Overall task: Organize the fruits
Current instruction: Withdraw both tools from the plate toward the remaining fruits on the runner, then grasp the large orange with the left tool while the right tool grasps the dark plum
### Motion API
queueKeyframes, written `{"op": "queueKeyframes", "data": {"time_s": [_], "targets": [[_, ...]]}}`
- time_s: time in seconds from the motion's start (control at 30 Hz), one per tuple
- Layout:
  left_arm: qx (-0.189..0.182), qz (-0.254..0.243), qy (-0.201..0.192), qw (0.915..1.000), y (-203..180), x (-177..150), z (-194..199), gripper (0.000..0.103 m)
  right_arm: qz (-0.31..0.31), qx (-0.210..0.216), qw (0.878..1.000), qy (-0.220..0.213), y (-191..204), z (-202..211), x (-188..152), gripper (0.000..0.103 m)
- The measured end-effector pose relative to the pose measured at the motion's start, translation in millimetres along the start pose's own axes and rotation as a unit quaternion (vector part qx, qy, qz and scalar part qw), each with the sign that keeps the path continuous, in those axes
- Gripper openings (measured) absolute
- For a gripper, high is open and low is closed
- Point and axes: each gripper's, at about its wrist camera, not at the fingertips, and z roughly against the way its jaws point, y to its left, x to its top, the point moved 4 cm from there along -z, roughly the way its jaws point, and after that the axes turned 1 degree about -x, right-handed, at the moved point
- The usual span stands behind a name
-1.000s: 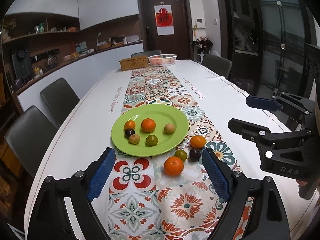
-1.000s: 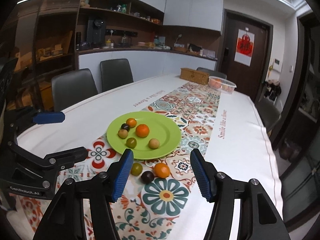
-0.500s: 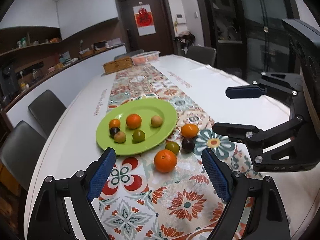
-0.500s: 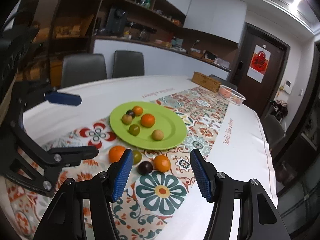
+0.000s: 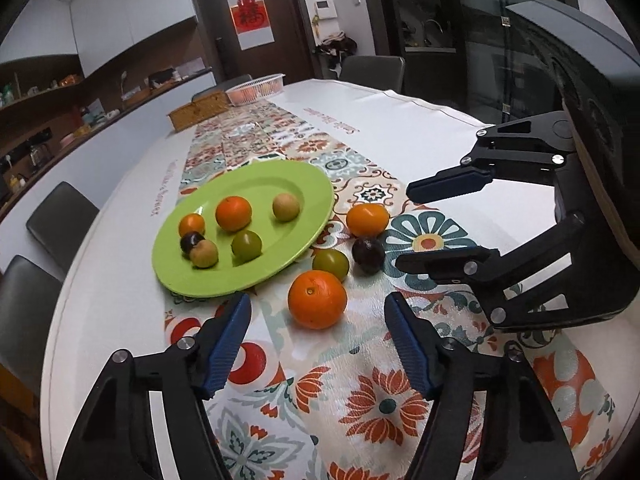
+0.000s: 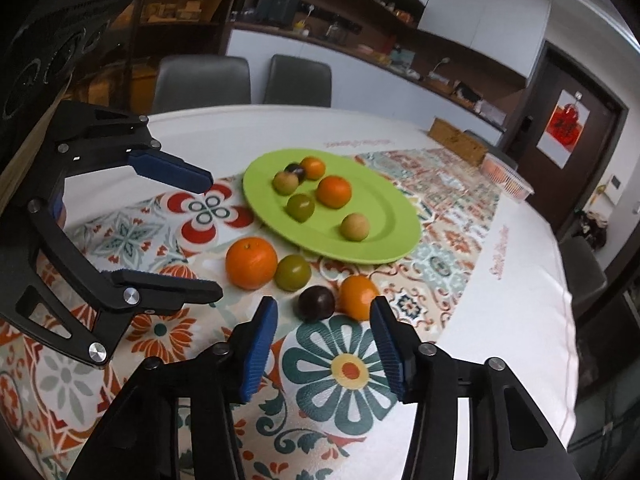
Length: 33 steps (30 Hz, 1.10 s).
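A green plate (image 5: 280,184) (image 6: 384,216) holds several small fruits on the patterned runner. Beside it on the cloth lie a big orange (image 5: 317,298) (image 6: 251,262), a green fruit (image 5: 330,263) (image 6: 294,273), a dark plum (image 5: 369,255) (image 6: 316,303) and a small orange (image 5: 367,220) (image 6: 357,297). My left gripper (image 5: 318,316) is open and empty, its tips just short of the big orange. My right gripper (image 6: 323,316) is open and empty, its tips flanking the plum and small orange from the near side. Each gripper shows in the other's view: the right one (image 5: 444,224), the left one (image 6: 208,236).
A wicker box (image 5: 198,115) and a white basket (image 5: 256,87) stand at the table's far end. Grey chairs (image 5: 60,224) line the left side; two more (image 6: 240,80) stand beyond the table in the right wrist view. The white tablecloth edge (image 6: 560,320) runs along the right.
Both grippers have moved down and forward toward the loose fruits, which now look larger and closer. Both stay open. No fruit has moved.
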Motion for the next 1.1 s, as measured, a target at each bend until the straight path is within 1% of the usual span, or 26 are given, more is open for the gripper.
{"op": "queueKeyframes", "data": {"time_s": [0.07, 0.1, 0.17, 0.43, 0.5, 0.57, 0.67, 0.83, 0.9, 0.97, 1.1], "targets": [[-0.005, 0.000, 0.004, 1.0000, 0.8, -0.3, -4.7, 0.065, -0.003, 0.006, 1.000, 0.006, -0.7, -5.9, -2.0, 0.047], [-0.008, 0.000, 0.007, 0.9999, 1.4, -0.3, -7.9, 0.064, -0.007, 0.012, 1.000, 0.011, -1.5, -9.2, -3.0, 0.044], [-0.015, 0.003, 0.011, 0.9998, 1.9, -0.7, -12.7, 0.063, -0.015, 0.023, 0.999, 0.020, -3.3, -15.7, -4.8, 0.042], [-0.035, 0.026, 0.031, 0.9986, 6.4, -3.5, -29.6, 0.058, -0.034, 0.051, 0.997, 0.044, -7.2, -34.8, -10.8, 0.042], [-0.038, 0.032, 0.035, 0.9981, 7.5, -3.4, -32.3, 0.056, -0.039, 0.057, 0.996, 0.050, -7.9, -39.0, -12.1, 0.038], [-0.042, 0.041, 0.040, 0.9975, 8.6, -2.5, -34.5, 0.054, -0.048, 0.062, 0.995, 0.054, -9.1, -42.4, -12.9, 0.038], [-0.048, 0.055, 0.046, 0.9963, 9.8, -2.1, -38.4, 0.054, -0.063, 0.074, 0.993, 0.061, -12.0, -47.5, -13.9, 0.038], [-0.054, 0.068, 0.051, 0.9949, 11.5, -0.9, -43.9, 0.050, -0.069, 0.079, 0.992, 0.065, -14.7, -52.2, -12.3, 0.038], [-0.054, 0.072, 0.054, 0.9945, 12.4, -0.2, -46.4, 0.047, -0.074, 0.083, 0.992, 0.066, -16.5, -54.1, -10.5, 0.038], [-0.048, 0.074, 0.056, 0.9945, 14.0, -0.5, -47.2, 0.040, -0.078, 0.086, 0.991, 0.067, -17.1, -56.4, -9.1, 0.038], [-0.057, 0.088, 0.056, 0.9929, 16.3, -1.1, -44.0, 0.040, -0.080, 0.088, 0.991, 0.066, -15.9, -59.7, -6.9, 0.038]]}}
